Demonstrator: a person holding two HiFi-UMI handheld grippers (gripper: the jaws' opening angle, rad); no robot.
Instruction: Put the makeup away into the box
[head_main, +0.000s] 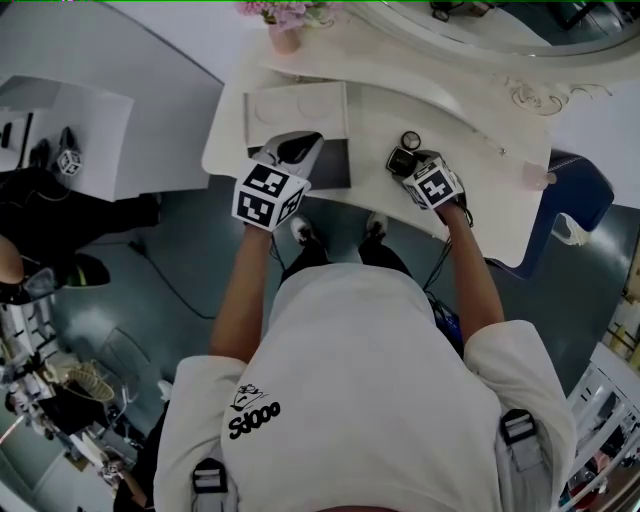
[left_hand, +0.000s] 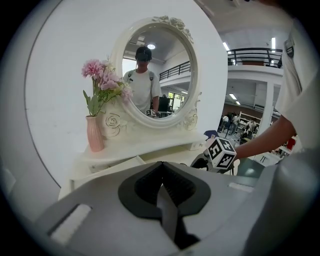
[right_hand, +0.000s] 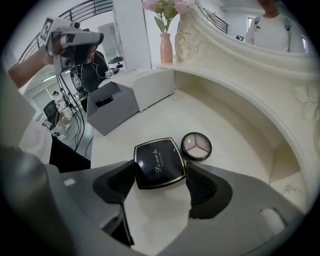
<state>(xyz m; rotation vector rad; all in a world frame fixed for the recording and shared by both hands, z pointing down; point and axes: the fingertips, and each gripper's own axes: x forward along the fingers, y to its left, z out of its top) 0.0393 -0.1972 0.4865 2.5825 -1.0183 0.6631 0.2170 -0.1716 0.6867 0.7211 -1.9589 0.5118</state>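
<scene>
The fingers (right_hand: 202, 186) of the right gripper (right_hand: 160, 172) stand wide, one on either side of the black compact (right_hand: 159, 161), which lies flat on the table (right_hand: 235, 165). They are close to its edges, but no squeeze shows yet. A round eyeshadow pot (right_hand: 196, 146) sits just beside the compact. Both lie outside the grey box (right_hand: 117, 112), well apart from it across the table, so I judge the task barely begun. The left gripper (left_hand: 160, 192) hangs above the table, pressed together on nothing.
</scene>
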